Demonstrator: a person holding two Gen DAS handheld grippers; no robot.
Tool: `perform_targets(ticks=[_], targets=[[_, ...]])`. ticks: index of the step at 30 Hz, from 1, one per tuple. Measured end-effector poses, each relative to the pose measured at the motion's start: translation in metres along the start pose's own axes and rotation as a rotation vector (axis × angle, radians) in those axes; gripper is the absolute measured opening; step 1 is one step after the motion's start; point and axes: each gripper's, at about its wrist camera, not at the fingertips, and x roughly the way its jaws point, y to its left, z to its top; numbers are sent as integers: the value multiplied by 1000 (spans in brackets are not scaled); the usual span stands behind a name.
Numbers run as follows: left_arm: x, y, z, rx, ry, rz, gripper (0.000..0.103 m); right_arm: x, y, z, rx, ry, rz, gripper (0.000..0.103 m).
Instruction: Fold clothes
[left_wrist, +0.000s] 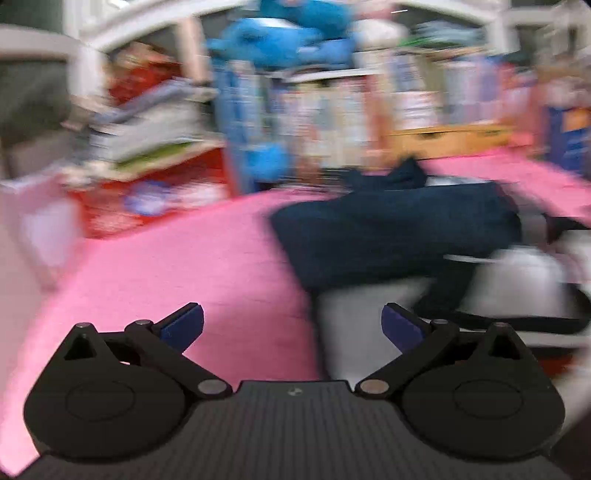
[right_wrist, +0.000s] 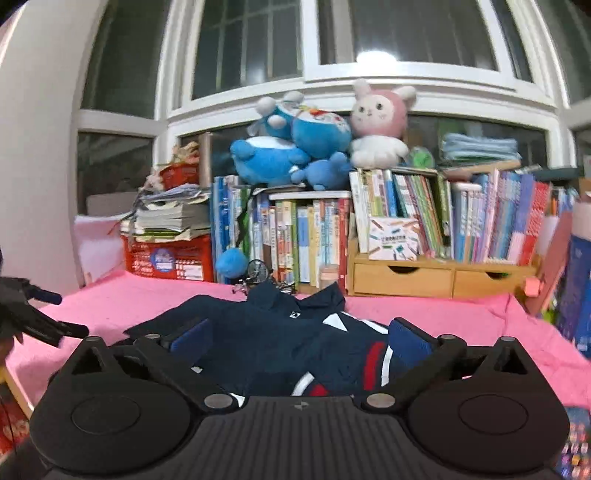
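Both claws stand wide and empty. Right claw (right_wrist: 299, 338) hovers low over the navy jacket (right_wrist: 266, 332), which lies crumpled at 12 o'clock on the pink-covered desk (right_wrist: 118, 302), collar toward the far side. Left claw (left_wrist: 291, 326) sits off to 9 o'clock; that view is blurred. Judged step: between folds, nothing gripped. Next move likely needs a fresh grasp on a hem or sleeve. Beyond: bookshelf (right_wrist: 402, 229), plush toys (right_wrist: 295, 147), window (right_wrist: 406, 33).

Bench (right_wrist: 461, 314): covered with pink cloth.
On it: navy jacket (right_wrist: 280, 332) lying crumpled, red crate (right_wrist: 166, 262), wooden drawer unit (right_wrist: 439, 280), upright books (right_wrist: 306, 240).
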Motion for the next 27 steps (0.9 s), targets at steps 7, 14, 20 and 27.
perform_targets(ticks=[7,14,20,27], targets=[[15,-35,-17,110,48,-245,103,70,30,-32,-371,245,12,101],[52,-47,-25,4,133,-335,75,112,41,-56,-260,395,-69,39],[28,12,30,-233,-18,-438,28,48,15,-17,-39,159,-196,6],[28,-6,24,-51,33,-435,103,57,12,-19,-257,267,-42,90]])
